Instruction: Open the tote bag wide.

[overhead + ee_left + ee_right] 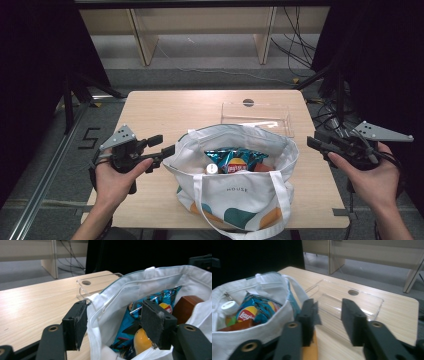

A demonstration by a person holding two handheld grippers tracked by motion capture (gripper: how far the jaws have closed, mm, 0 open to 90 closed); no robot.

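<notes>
A white tote bag (240, 195) stands open in the middle of the wooden table (165, 110). Inside it lie a blue chips bag (237, 160), a white-capped bottle (212, 168) and a brown box (187, 306). My left gripper (165, 145) is at the bag's left rim. In the left gripper view its jaws straddle that rim (100, 302), one outside and one inside the bag, wide apart and not pressing. My right gripper (314, 144) hovers to the right of the bag, clear of it, open with nothing between its jaws (329, 303).
A clear acrylic tray (257, 117) lies on the table just behind the bag. The bag's strap (280, 200) hangs over its front. Dark stands and cables flank the table; wooden furniture legs stand on the floor beyond.
</notes>
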